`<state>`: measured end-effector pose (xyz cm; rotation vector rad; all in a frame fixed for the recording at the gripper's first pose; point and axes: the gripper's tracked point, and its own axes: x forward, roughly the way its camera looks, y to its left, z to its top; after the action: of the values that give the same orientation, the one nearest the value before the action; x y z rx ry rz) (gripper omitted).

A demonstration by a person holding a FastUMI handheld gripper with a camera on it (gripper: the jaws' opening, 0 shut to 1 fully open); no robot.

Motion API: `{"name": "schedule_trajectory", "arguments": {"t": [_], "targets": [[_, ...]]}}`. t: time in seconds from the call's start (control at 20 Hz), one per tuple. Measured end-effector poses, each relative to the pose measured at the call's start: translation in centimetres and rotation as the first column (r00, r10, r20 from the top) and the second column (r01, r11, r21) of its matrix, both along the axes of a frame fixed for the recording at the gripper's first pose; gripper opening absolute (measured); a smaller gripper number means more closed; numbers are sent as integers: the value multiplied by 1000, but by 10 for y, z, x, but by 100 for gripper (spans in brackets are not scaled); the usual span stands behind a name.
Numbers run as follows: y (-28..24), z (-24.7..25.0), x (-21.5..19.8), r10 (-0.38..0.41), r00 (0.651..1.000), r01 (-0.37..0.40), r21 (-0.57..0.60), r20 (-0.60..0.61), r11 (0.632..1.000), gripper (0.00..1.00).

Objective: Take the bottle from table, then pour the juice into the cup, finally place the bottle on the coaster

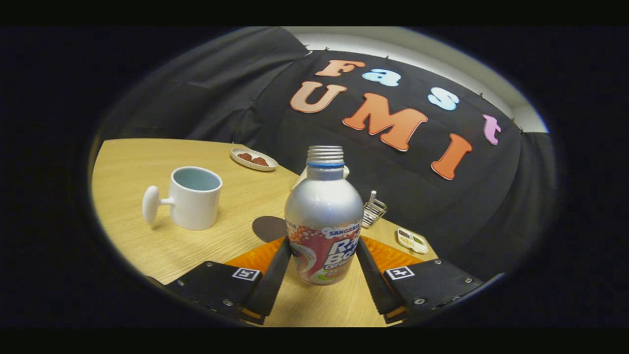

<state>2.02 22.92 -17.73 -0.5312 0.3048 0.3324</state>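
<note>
Gripper (323,260) fingers clamp bottle (323,223); label legible: "SANGARIA".

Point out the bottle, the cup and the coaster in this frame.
bottle (324,216), gripper view, silver shoulder, between the fingers.
cup (194,205), gripper view, white outer wall.
coaster (268,228), gripper view, dark flat top.
</note>
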Motion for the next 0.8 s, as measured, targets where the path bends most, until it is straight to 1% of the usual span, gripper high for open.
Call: {"name": "schedule_trajectory", "arguments": {"t": [0.35,0.45,0.55,0.8], "targets": [[9,13,10,34,997,-23,-163,65,986,77],[5,14,13,28,997,-11,-221,76,975,78],[3,11,15,9,997,9,-244,75,970,77],[6,18,20,37,993,2,-331,111,944,77]]}}
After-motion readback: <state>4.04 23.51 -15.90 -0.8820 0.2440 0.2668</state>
